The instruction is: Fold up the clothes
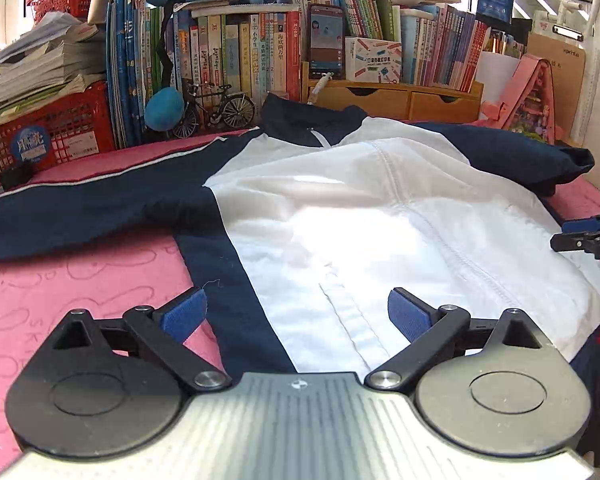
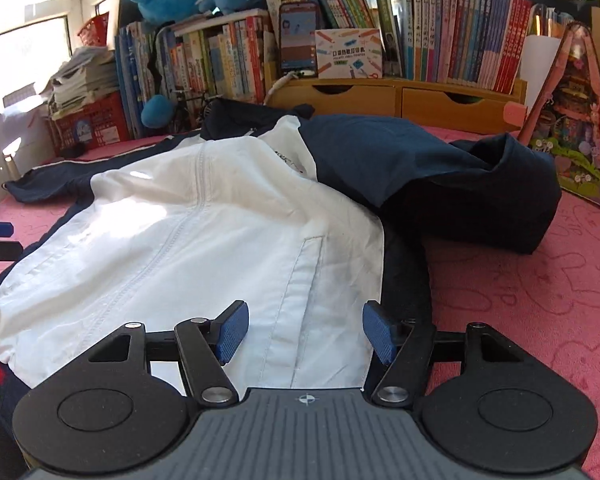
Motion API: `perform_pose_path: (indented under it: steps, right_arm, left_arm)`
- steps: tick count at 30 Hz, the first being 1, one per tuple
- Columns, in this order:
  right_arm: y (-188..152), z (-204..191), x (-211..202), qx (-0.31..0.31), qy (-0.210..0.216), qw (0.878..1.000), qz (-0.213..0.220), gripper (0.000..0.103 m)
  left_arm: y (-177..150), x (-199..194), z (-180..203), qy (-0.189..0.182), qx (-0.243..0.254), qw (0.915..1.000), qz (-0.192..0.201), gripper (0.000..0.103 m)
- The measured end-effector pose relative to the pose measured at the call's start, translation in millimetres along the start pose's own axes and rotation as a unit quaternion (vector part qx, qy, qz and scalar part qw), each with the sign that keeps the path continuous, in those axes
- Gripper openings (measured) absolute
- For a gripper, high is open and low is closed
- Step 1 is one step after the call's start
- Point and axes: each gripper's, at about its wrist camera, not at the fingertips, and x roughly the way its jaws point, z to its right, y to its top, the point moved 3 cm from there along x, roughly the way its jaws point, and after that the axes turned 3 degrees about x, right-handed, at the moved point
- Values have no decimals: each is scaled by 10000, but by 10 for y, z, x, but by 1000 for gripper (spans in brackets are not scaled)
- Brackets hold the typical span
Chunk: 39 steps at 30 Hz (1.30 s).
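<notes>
A navy and white jacket [image 1: 340, 216] lies face up on a pink mat [image 1: 60, 288], collar toward the bookshelf. Its left sleeve [image 1: 80, 204] stretches flat to the left; the right sleeve [image 2: 460, 184] is bunched in a navy heap. My left gripper [image 1: 296, 312] hovers open over the jacket's lower left, above the navy side panel and white front, holding nothing. In the right wrist view my right gripper [image 2: 304, 328] stands open over the white front near the pocket seam [image 2: 300, 292], nothing pinched between its blue pads. The right gripper's tips [image 1: 580, 236] show at the left view's right edge.
A bookshelf [image 1: 260, 52] with a phone [image 1: 326, 40], wooden drawers [image 1: 396, 98], a toy bicycle [image 1: 216, 108] and blue plush toys lines the far edge. Red crates [image 1: 48, 128] with paper stacks stand at the left. A pink model house [image 2: 568, 120] stands at the right.
</notes>
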Motion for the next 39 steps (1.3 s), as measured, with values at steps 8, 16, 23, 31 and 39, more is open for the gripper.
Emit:
perform_pose_path:
  steps: [8, 16, 23, 31, 39]
  right_arm:
    - [-566, -55, -621, 49, -118, 9998, 160, 71]
    - [-933, -54, -872, 261, -111, 9994, 214, 77]
    - [-889, -193, -809, 101, 42, 9997, 232, 77]
    - [-982, -356, -959, -716, 172, 9971, 213, 78]
    - [-954, -550, -920, -1226, -423, 9898, 588, 78]
  left_arm:
    - [-496, -422, 288, 188, -43, 9998, -33, 102]
    - [-730, -325, 333, 338, -459, 9979, -310, 103]
    - [-766, -299, 559, 473, -254, 9982, -262, 103]
    - [-1010, -429, 659, 549, 503, 9967, -327, 103]
    - [-884, -361, 588, 1065, 414, 9934, -29, 103]
